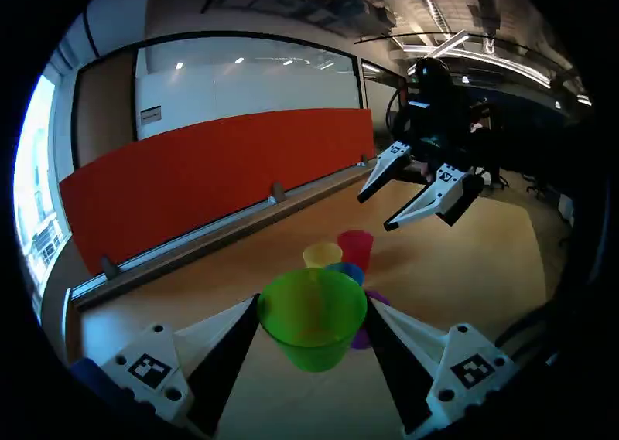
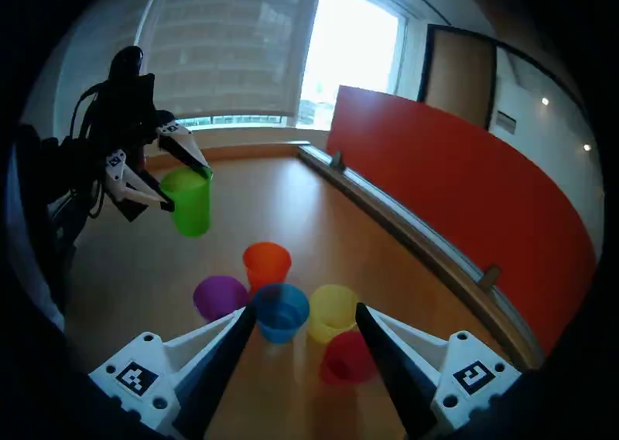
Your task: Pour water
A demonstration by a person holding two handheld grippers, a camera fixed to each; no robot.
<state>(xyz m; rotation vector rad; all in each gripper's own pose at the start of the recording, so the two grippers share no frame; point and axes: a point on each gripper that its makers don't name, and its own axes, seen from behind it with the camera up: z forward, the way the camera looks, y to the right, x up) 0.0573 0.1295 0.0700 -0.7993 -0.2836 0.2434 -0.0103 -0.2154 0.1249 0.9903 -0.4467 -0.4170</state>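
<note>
Your left gripper (image 1: 312, 301) is clamped on the green cup (image 1: 312, 332), 1 finger pressing each side just below the rim. The cup is upright and lifted off the wooden table (image 1: 464, 277). In the right gripper view it hangs well apart from 5 cups clustered on the table: orange cup (image 2: 267, 264), purple cup (image 2: 219, 295), blue cup (image 2: 282, 312), yellow cup (image 2: 333, 311), red cup (image 2: 348, 357). Your right gripper (image 2: 303, 308) is spread wide, holding nothing, with blue and yellow seen between its fingertips
</note>
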